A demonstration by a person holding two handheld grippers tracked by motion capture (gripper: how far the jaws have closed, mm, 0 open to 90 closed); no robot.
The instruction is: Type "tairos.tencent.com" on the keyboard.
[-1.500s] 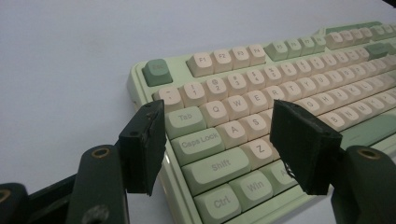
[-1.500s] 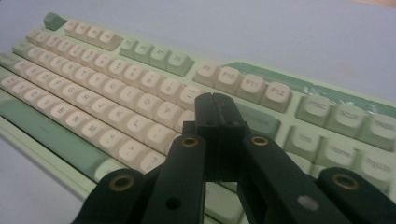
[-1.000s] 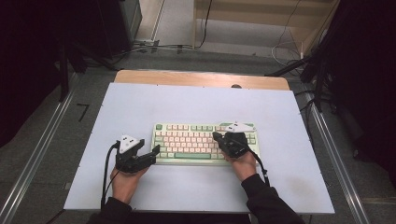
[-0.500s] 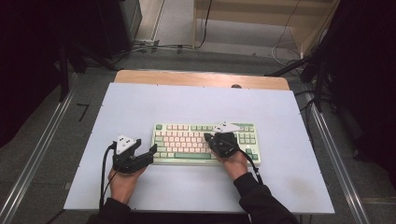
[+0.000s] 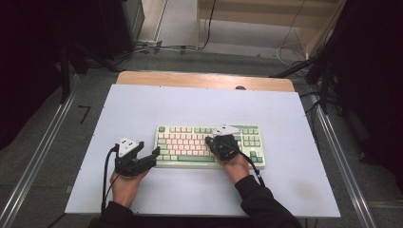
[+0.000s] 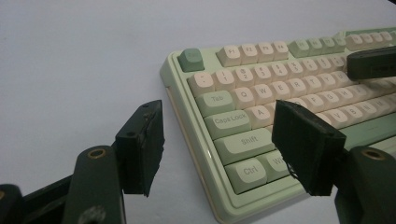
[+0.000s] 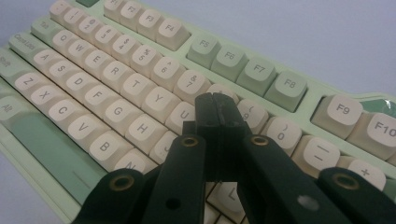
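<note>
We are holding the left gripper [image 5: 142, 159] with its matte black jaws standing wide, just off the left end of the pale green plastic keyboard with cream keycaps [image 5: 190, 142]. The right gripper [image 7: 215, 108], jaws pressed together, is hovering over its middle keys. The keyboard is lying on a smooth white tabletop [image 5: 199, 104].

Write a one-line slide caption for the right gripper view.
Shut right gripper poised over the keyboard, tips near the I key.

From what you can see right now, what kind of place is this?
Probably a lab or workshop recording station, not a home. A white table with a green and cream keyboard stands between metal rails on a grey floor, and loose cables run past dark equipment behind it.
</note>
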